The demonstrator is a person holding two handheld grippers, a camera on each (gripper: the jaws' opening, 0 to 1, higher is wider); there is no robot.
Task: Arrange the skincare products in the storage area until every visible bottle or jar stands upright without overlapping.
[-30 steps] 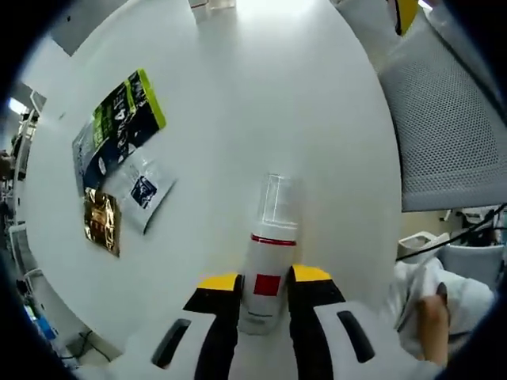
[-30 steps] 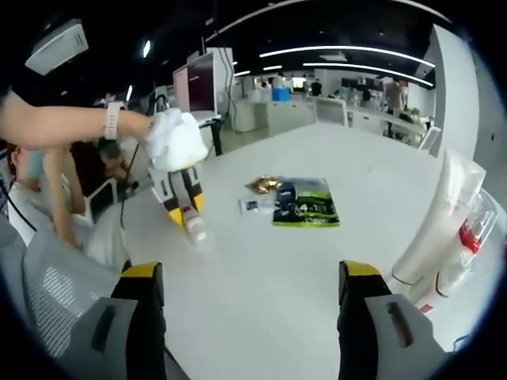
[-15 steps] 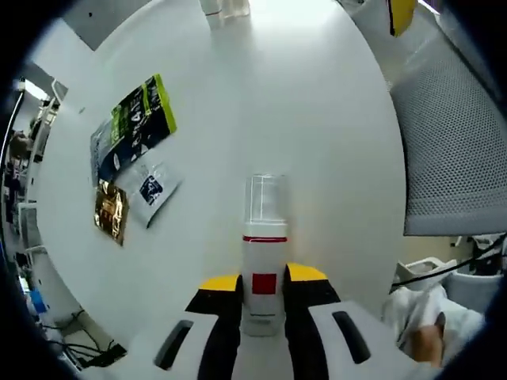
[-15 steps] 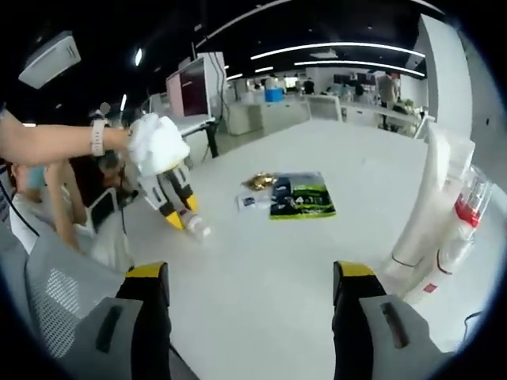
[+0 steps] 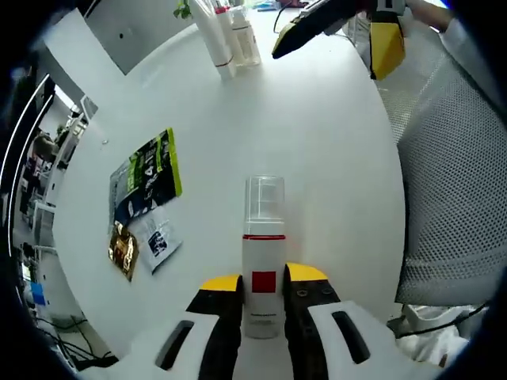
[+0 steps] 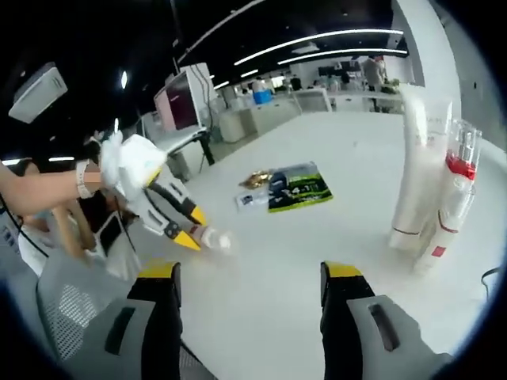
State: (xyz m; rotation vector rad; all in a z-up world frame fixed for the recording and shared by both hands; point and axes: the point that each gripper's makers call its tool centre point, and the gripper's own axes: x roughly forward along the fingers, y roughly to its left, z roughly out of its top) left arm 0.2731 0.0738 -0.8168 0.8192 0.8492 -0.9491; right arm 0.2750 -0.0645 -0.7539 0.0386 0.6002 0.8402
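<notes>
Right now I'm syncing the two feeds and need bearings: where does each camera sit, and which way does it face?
Left gripper view: rides the left hand-held gripper, looking along its jaws, shut on a pump bottle, across the white table.
Right gripper view: rides the open right hand-held gripper, facing the left one and a person's forearm.
Shared: the green packet and the standing tube.

the left gripper (image 5: 262, 286) has black jaws capped with yellow tips, rising from a white moulded body with a dark oval slot on each side. the right gripper (image 6: 247, 279) is built alike: yellow-tipped black jaws on a grey-white body with slotted recesses. the person's wrist (image 6: 82, 180) carries a pale band.
</notes>
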